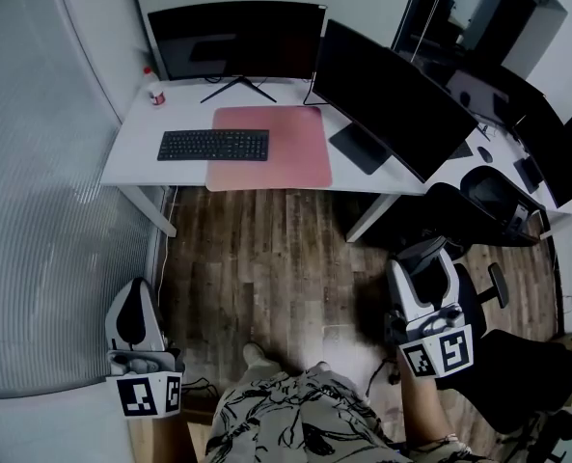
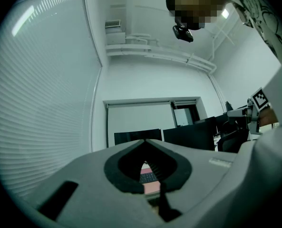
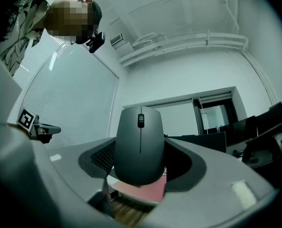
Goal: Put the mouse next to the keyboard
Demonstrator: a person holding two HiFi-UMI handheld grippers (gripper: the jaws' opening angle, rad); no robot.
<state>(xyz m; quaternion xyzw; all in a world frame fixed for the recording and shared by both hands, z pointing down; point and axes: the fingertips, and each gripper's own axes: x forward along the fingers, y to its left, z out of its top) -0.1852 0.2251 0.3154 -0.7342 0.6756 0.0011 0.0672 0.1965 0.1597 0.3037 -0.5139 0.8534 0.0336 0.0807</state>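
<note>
A head view looks steeply down at a white desk point(image 1: 122, 157) in the upper middle of the frame, with wooden floor point(image 1: 266, 258) between it and the person standing at the bottom edge. A black keyboard point(image 1: 213, 145) lies on the desk, its right end resting on a pink mat point(image 1: 286, 148). Two dark monitors point(image 1: 235, 39) stand behind it.

The right gripper point(image 1: 425, 268) sits at the lower right of the head view, well apart from the desk. In the right gripper view its jaws are closed on a grey mouse point(image 3: 140, 144), which stands upright between them at the middle of the frame, scroll wheel towards the top. The keyboard and the pink mat show small and far off behind and below it.

The left gripper point(image 1: 136, 302) is at the lower left of the head view, beside a ribbed glass wall point(image 1: 44, 210). In the left gripper view its jaws are drawn together to a narrow slit with nothing between them.

Judged from this, the task is roughly at its midpoint. The mouse is picked up and held, but it has not reached the desk. What remains is to carry it across the floor gap, lower it onto the desk or mat just beside the keyboard, and let go. The bare part of the pink mat to the right of the keyboard looks like the likely spot.
</note>
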